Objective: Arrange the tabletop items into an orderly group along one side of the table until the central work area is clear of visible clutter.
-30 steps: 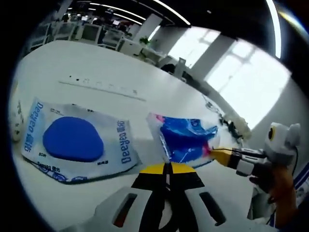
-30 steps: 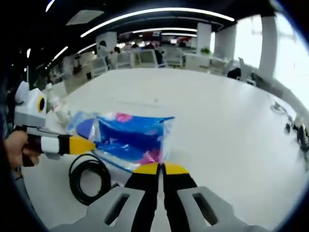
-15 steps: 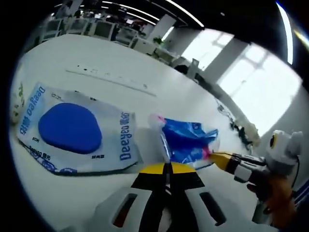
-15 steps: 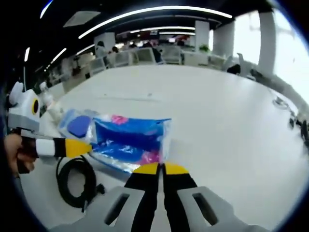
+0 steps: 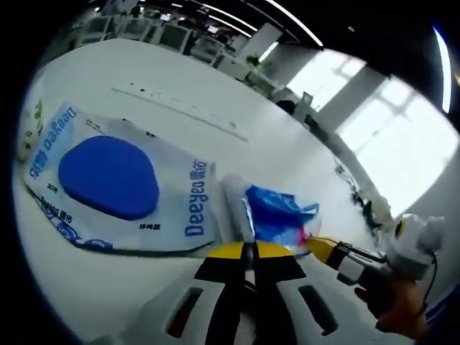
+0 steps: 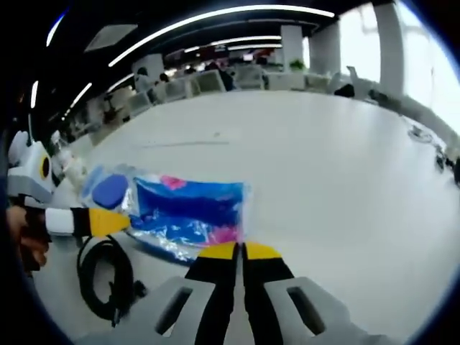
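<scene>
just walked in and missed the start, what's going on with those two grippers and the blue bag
A person is tidying a white table with two handheld grippers. Both the left gripper and the right gripper are shut on the blue plastic packet, one at each end, so it is held between them. Beside it lies a larger white packet with a blue oval, flat on the table. A coiled black cable sits near the table's edge.
</scene>
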`<action>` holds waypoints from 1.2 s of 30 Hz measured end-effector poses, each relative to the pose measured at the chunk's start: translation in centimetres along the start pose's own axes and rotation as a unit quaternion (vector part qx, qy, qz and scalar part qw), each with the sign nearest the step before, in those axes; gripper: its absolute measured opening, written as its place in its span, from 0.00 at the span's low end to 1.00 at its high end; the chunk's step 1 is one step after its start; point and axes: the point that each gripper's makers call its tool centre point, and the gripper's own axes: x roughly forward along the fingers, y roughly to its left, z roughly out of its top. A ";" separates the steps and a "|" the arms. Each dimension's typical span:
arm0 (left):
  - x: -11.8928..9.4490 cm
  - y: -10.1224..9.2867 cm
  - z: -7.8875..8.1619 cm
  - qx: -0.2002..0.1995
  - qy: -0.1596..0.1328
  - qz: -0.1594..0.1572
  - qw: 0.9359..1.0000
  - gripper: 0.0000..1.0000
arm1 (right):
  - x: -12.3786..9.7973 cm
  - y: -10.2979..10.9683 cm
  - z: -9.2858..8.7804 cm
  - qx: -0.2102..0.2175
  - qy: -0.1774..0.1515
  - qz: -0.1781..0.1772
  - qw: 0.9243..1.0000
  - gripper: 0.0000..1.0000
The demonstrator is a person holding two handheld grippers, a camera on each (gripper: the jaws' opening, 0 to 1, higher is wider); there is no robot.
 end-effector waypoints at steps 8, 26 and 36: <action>-0.3 0.0 0.0 -0.005 -0.002 0.004 1.000 0.05 | 0.4 -0.4 0.2 0.016 -0.006 -0.010 1.000 0.00; -2.3 -1.7 -0.9 0.104 0.007 -0.010 0.994 0.12 | 0.5 -0.5 -0.2 0.080 -0.011 -0.038 0.996 0.01; -3.4 -1.3 0.4 0.139 0.002 -0.008 0.990 0.14 | 0.7 -0.5 -0.1 0.113 -0.016 -0.061 0.992 0.01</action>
